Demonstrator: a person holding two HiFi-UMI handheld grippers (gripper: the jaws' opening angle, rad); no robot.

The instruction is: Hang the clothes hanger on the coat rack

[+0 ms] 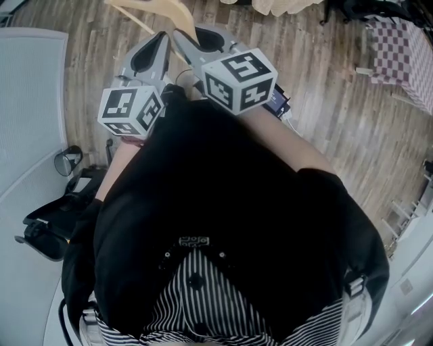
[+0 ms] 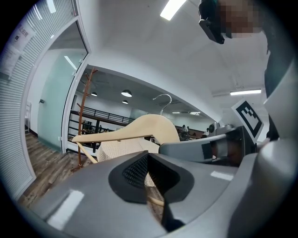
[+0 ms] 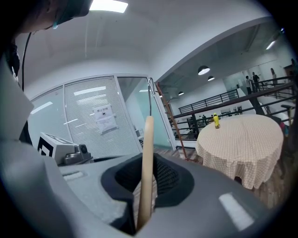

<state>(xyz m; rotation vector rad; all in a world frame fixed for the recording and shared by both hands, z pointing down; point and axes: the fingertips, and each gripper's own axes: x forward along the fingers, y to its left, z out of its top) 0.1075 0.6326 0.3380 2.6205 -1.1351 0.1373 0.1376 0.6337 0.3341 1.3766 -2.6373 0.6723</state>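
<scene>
The pale wooden clothes hanger (image 2: 149, 128) with a metal hook is held up in front of me by both grippers. In the right gripper view the hanger (image 3: 147, 158) stands edge-on between the jaws of my right gripper (image 3: 145, 186), which is shut on it. My left gripper (image 2: 150, 181) is shut on the hanger's thin lower bar, which shows between its pads. In the head view the left gripper (image 1: 162, 42) and right gripper (image 1: 184, 37) sit side by side under the hanger (image 1: 159, 10). The brown coat rack (image 2: 84, 116) stands ahead by the glass wall, apart from the hanger.
A round table (image 3: 240, 139) with a checked cloth and a yellow bottle (image 3: 216, 121) stands right of the coat rack (image 3: 168, 114). A glass partition with blinds (image 3: 93, 121) is at the left. A black chair (image 1: 47, 230) is beside me on the wooden floor (image 1: 325, 128).
</scene>
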